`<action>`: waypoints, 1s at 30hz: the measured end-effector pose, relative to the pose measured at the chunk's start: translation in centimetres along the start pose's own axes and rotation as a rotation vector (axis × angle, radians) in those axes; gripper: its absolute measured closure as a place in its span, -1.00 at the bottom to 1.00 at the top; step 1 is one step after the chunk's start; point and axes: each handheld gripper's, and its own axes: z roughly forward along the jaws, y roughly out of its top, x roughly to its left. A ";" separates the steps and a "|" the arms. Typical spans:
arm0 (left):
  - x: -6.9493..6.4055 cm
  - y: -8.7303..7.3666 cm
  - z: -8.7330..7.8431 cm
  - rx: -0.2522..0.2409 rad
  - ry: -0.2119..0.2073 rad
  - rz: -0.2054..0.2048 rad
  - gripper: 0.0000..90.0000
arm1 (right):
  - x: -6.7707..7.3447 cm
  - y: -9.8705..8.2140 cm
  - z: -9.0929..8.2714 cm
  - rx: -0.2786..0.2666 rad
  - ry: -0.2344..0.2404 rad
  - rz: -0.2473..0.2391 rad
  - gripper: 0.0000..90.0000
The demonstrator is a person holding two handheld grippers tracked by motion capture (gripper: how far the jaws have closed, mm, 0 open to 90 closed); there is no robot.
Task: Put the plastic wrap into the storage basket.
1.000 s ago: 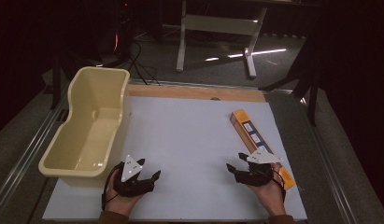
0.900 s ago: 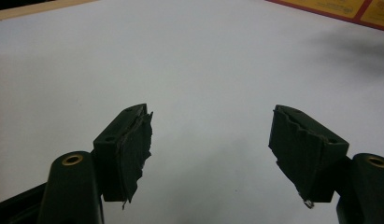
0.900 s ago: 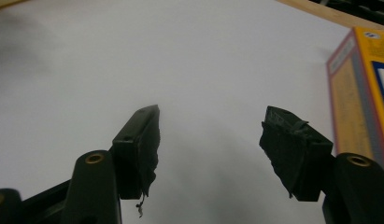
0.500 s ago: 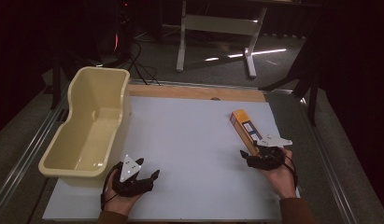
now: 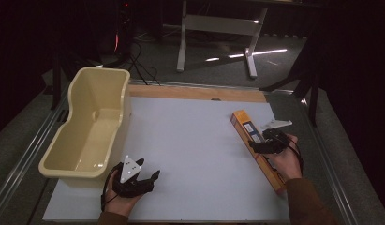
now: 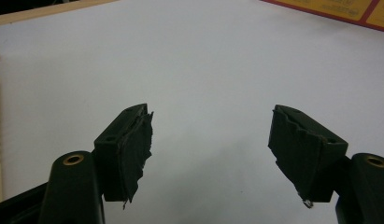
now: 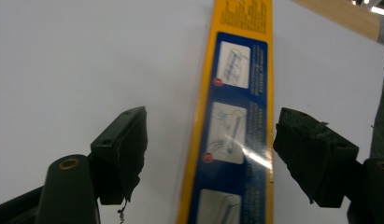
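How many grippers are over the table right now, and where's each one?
2. The left gripper sits open near the table's front edge, beside the cream tub. The right gripper is open at the right side, over the yellow box.

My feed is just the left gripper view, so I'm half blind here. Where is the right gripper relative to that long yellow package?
Observer: The right gripper hangs over the long yellow package, its open jaws straddling the package's width.
Operator: What's printed on the package?
Observer: A blue panel of small instruction pictures runs along its face.
Operator: Anything to the left of my gripper?
Observer: A cream plastic tub sits on the white table just left of the left gripper.
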 end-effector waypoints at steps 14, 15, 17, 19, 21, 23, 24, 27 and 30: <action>0.0 0.0 0.0 0.000 0.000 0.005 -0.35 | -1.8 1.1 3.0 0.225 0.048 0.026 -0.46; 0.0 0.0 0.0 0.000 0.001 0.005 -0.35 | -1.8 1.2 3.1 0.242 0.053 0.025 -0.46; 0.0 0.0 0.0 0.001 0.001 0.006 -0.35 | -1.9 1.4 3.3 0.274 0.062 0.018 -0.40; -0.1 0.0 0.0 0.001 0.001 0.007 -0.35 | -2.0 1.6 3.5 0.296 0.076 0.018 -0.36; -0.1 0.0 0.1 0.004 0.000 0.009 -0.35 | -1.9 1.8 3.8 0.329 0.081 0.015 -0.35; -0.2 0.0 0.1 0.006 -0.001 0.010 -0.35 | -2.0 1.9 4.1 0.362 0.086 0.019 -0.34; -0.2 0.0 0.1 0.005 0.000 0.010 -0.35 | -2.1 2.0 4.2 0.383 0.091 0.023 -0.34; -0.1 0.0 0.0 0.003 0.000 0.006 -0.35 | -2.3 2.1 4.5 0.430 0.114 0.039 -0.30; -0.1 0.0 0.0 0.003 -0.001 0.006 -0.34 | -2.2 2.2 4.6 0.454 0.110 0.043 -0.30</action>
